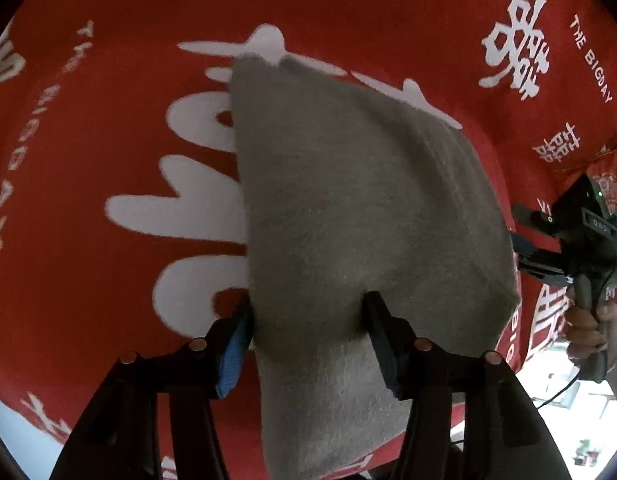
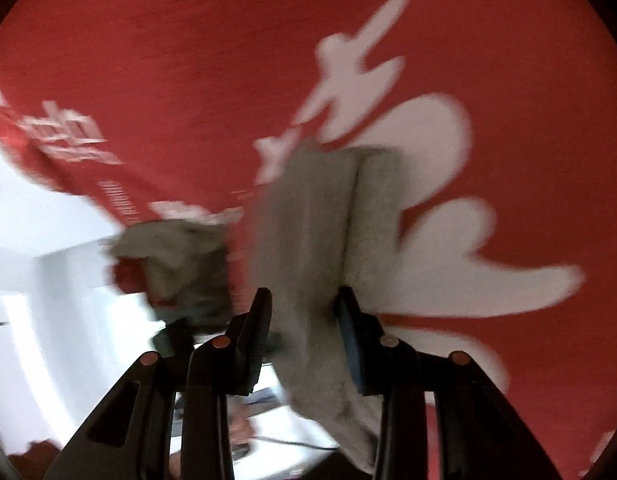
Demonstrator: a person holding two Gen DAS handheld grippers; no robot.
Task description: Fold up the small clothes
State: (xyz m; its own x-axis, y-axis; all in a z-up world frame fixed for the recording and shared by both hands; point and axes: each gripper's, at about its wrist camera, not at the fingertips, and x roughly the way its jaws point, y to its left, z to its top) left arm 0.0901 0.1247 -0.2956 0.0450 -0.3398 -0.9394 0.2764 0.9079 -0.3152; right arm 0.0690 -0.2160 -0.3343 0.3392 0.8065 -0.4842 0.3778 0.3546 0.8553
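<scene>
A grey fleecy cloth (image 1: pixel 348 200) hangs over a red tablecloth (image 1: pixel 108 120) printed with big white characters. My left gripper (image 1: pixel 308 300) points steeply down and is shut on the cloth's near edge, with fabric bunched between its blue pads. At the right edge a hand (image 1: pixel 588 320) holds my right gripper (image 1: pixel 522 236) at the cloth's far side. In the blurred right wrist view the same grey cloth (image 2: pixel 308 220) runs folded between the fingers of my right gripper (image 2: pixel 304 292), which is shut on it. More grey fabric (image 2: pixel 168 256) bunches to the left.
The red tablecloth (image 2: pixel 188 60) ends at a table edge on the left, with a pale floor and white furniture (image 2: pixel 48 240) beyond. In the left wrist view the edge lies lower right, where a thin cable (image 1: pixel 560 392) hangs.
</scene>
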